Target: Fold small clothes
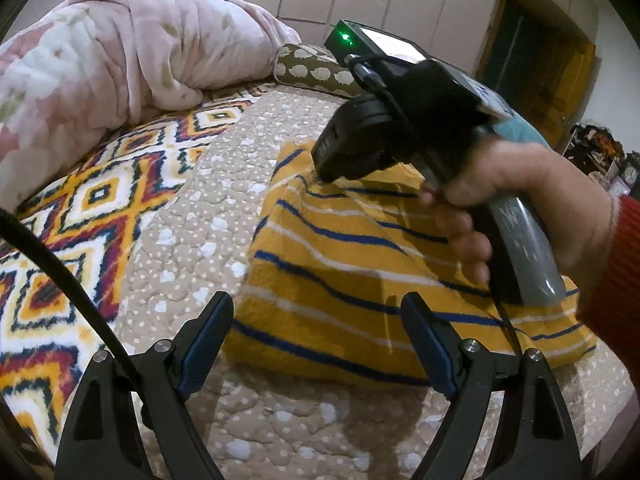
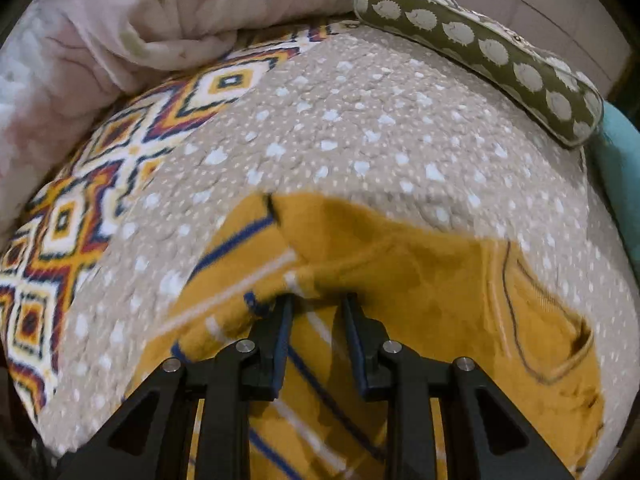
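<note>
— Your left tongs (image 1: 318, 338) sit at the bottom of the left wrist frame, spread wide and holding nothing, just above the near edge of the striped yellow garment (image 1: 360, 264).

— And your right tongs (image 2: 316, 308)?

— Partly parted at the bottom centre of the right wrist frame, tips pressed into a raised fold of that garment (image 2: 400, 272); you can't tell whether they pinch it.

— Where does the garment lie?

— On the beige dotted quilt (image 1: 224, 200) of the bed, centre-right. Your right hand (image 1: 532, 208) grips its handle over it. The pink blanket (image 1: 120, 52) fills the upper left, the hedgehog pillow (image 2: 480, 44) the upper right.
</note>
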Motion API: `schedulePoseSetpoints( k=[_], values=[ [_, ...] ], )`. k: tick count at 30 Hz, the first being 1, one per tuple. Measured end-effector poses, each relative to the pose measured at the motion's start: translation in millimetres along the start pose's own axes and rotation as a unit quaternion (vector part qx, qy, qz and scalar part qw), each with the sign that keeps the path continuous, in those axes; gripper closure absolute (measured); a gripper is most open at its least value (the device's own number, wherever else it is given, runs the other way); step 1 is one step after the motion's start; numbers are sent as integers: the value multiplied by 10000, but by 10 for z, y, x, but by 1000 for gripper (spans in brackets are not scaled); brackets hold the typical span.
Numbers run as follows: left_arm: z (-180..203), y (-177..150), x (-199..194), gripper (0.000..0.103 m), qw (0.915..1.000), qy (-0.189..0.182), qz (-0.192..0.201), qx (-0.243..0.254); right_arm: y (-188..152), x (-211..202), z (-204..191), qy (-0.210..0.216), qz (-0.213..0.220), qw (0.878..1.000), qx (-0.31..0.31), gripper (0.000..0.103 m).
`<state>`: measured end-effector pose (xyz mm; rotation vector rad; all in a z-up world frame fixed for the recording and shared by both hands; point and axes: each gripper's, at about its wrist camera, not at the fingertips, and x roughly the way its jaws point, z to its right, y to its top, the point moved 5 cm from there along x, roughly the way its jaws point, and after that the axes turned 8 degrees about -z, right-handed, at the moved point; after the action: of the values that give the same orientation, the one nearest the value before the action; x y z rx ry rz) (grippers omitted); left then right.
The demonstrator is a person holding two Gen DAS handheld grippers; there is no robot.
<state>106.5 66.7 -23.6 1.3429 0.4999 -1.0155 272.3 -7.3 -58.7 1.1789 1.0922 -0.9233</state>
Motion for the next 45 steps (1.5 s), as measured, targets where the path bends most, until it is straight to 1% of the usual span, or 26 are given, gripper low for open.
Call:
schedulePoseSetpoints(
  k=[2, 5, 7, 9, 11, 12, 14, 15, 18, 19, 20, 21, 23, 25, 27, 28, 31, 33, 34, 37, 38, 41, 43, 45],
  values=[
    [-30, 17, -7, 18, 10000, -53, 9, -66, 59, 14, 23, 28, -120, 9999, 52, 74],
    [-70, 31, 13, 18, 9998, -99, -27, -175, 86, -9, -19, -88, -313, 9994, -107, 74],
    [-87, 28, 36, 18, 9998, -48, -54, -186, 115, -50, -47, -203, -406, 9987, -216, 74],
    [-99, 28, 58, 18, 9998, 27, -73, -167, 137, -125, -69, -274, -367, 9986, -275, 74],
    [-119, 26, 88, 18, 9998, 83, -107, -169, 117, -263, -56, -304, -259, 9988, -297, 68],
    [-132, 21, 101, 18, 9997, 120, -130, -170, 86, -344, -32, -319, -196, 9989, -290, 63],
    [-161, 26, 112, 18, 9996, 173, -133, -179, -17, -521, 38, -319, -87, 9991, -268, 59],
    [-173, 26, 110, 18, 9996, 203, -121, -183, -95, -603, 84, -346, -49, 9991, -254, 57],
    [-181, 26, 63, 18, 9991, 409, 17, -117, -498, -829, 354, -427, 40, 9991, -2, 56],
    [-172, 26, 45, 18, 9989, 460, 59, -86, -748, -909, 510, -392, 91, 9989, 229, 56],
    [-158, 22, 27, 18, 9986, 513, 105, -49, -877, -949, 607, -379, 144, 9984, 385, 56],
    [-139, 14, 8, 18, 9982, 575, 144, -9, -1090, -1004, 735, -318, 241, 9972, 634, 56],
    [-56, -26, -47, 18, 9977, 643, 192, 83, -1576, -1100, 1005, -30, 407, 9922, 1174, 56],
    [62, -79, -80, 18, 9982, 575, 116, 143, -2053, -1144, 1299, 78, 532, 9845, 1671, 56],
    [235, -152, -93, 18, 9991, 365, -54, 212, -2414, -1129, 1526, 117, 601, 9785, 1969, 56],
    [340, -195, -95, 18, 9991, 272, -139, 293, -2599, -1088, 1653, 121, 570, 9747, 2158, 56],
    [657, -347, -85, 18, 9969, 208, -364, 665, -3020, -980, 1984, 170, 578, 9606, 2714, 56],
    [826, -437, -60, 18, 9952, 224, -476, 824, -3242, -960, 2159, 199, 649, 9492, 3072, 56],
    [906, -478, -32, 18, 9943, 232, -552, 884, -3350, -966, 2239, 344, 747, 9415, 3269, 55],
    [1097, -579, 61, 18, 9913, 311, -754, 1029, -3583, -1017, 2365, 754, 1056, 9232, 3617, 55],
    [1134, -607, 96, 18, 9903, 347, -813, 1071, -3641, -1036, 2380, 834, 1161, 9196, 3658, 55],
    [1223, -703, 220, 18, 9862, 506, -1025, 1199, -3727, -1059, 2359, 1031, 1382, 9141, 3671, 54],
    [1258, -740, 234, 17, 9852, 679, -964, 1241, -3774, -1061, 2336, 1264, 1564, 9078, 3680, 48],
    [1258, -747, 237, 15, 9853, 751, -956, 1196, -3813, -1037, 2322, 1523, 1698, 9003, 3708, 43]
  ],
)
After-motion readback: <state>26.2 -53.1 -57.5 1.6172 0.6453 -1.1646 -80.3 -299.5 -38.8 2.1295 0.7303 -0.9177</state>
